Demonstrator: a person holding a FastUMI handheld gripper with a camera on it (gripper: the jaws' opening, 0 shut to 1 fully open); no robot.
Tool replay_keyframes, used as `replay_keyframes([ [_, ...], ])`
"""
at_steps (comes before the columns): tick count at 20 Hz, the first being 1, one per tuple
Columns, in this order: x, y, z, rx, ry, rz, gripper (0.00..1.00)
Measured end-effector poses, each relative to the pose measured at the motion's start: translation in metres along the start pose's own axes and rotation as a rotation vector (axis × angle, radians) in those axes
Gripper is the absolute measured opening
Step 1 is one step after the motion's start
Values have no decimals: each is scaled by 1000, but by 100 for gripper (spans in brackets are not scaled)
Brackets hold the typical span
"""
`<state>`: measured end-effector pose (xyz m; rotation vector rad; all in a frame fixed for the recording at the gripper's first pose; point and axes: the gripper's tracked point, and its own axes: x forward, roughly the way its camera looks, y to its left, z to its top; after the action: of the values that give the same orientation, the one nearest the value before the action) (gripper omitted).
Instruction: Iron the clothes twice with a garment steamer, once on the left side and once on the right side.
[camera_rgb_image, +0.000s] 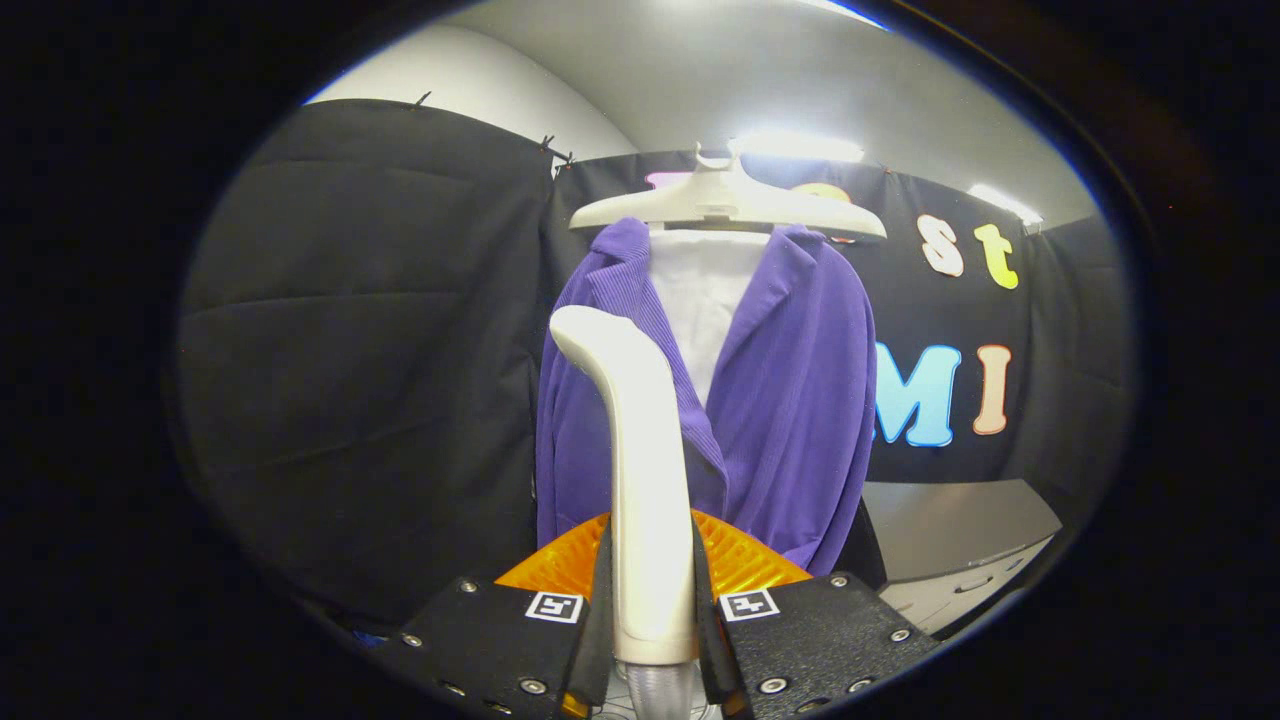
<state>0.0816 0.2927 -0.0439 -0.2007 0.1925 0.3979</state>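
A purple jacket (790, 400) hangs on a white hanger (725, 205) over a white inner layer (705, 285), straight ahead of me. My gripper (650, 600) is shut on the handle of a cream garment steamer (640, 450), both fingers pressing its sides. The steamer stands upright between the fingers, and its curved head rises in front of the jacket's left half, around chest height. I cannot tell whether the head touches the cloth.
Black cloth walls stand behind and to the left of the jacket. A grey cabinet (950, 540) with drawers sits low on the right, beyond the jacket's hem.
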Motion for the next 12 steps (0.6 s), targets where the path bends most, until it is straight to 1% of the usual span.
replay_keyframes([
  [4, 17, 8, 22, -51, -94, -57, 35],
  [5, 24, 8, 21, -65, -98, -69, 35],
  [8, 40, 11, 3, -72, -61, -88, 35],
  [12, 38, 16, -11, -100, -46, -100, 35],
])
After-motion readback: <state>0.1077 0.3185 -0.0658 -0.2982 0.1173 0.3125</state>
